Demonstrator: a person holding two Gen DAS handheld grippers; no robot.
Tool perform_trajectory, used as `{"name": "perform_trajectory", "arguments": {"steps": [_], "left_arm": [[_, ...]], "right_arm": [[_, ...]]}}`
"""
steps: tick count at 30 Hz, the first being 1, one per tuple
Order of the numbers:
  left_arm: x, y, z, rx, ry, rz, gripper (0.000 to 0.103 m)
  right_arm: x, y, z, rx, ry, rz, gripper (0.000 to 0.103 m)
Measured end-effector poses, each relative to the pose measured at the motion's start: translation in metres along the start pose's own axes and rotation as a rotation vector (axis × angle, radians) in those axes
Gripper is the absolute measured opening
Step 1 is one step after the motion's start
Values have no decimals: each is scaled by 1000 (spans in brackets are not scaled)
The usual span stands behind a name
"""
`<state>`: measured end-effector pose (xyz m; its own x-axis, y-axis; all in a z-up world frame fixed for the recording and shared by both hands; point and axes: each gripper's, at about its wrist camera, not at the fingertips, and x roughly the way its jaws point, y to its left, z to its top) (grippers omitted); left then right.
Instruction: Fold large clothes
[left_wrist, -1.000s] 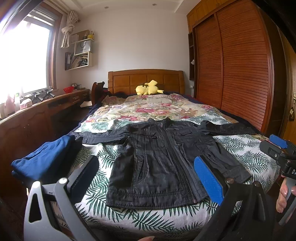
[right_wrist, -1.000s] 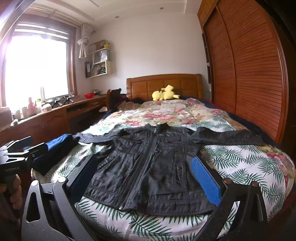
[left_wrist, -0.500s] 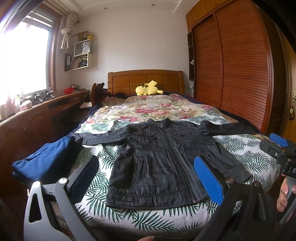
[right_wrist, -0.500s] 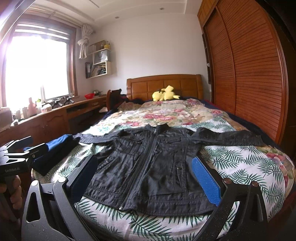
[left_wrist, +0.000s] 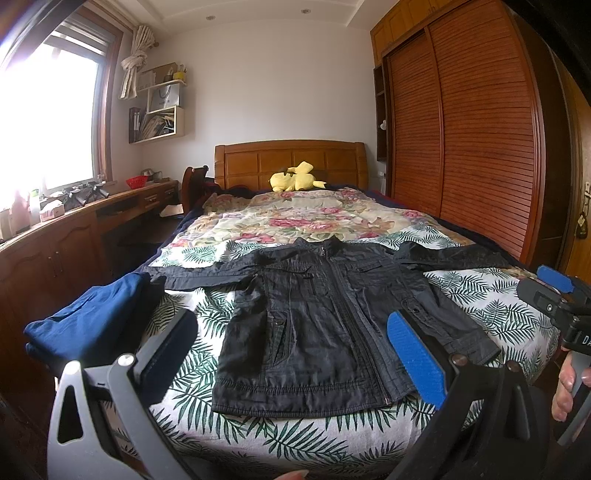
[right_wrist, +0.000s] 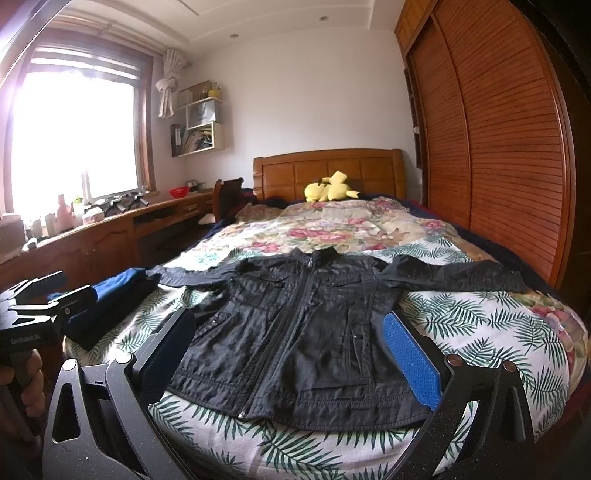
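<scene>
Lying flat ahead of both grippers: black jacket (left_wrist: 325, 325) | left fingers (left_wrist: 173, 343) apart | right fingers (right_wrist: 410, 354) apart

The bed (left_wrist: 491, 317) filled the middle of the frame, covered in a palm-leaf sheet. A black jacket (left_wrist: 325, 317) lay flat on it at center, sleeves spread. Folded blue clothes (left_wrist: 92, 321) sat at lower left, a floral quilt (left_wrist: 295, 221) beyond, a yellow plush toy (left_wrist: 293, 179) by the headboard.
</scene>
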<state>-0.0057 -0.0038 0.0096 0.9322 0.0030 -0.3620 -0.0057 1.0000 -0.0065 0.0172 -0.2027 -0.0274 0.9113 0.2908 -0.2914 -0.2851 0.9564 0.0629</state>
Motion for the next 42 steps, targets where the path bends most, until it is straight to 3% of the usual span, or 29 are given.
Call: {"name": "perform_trajectory", "arguments": {"steps": [42], "left_arm": [[4, 5, -1, 3, 13, -9, 103]], "right_arm": [[-3, -3, -1, -1, 4, -1, 103]]}}
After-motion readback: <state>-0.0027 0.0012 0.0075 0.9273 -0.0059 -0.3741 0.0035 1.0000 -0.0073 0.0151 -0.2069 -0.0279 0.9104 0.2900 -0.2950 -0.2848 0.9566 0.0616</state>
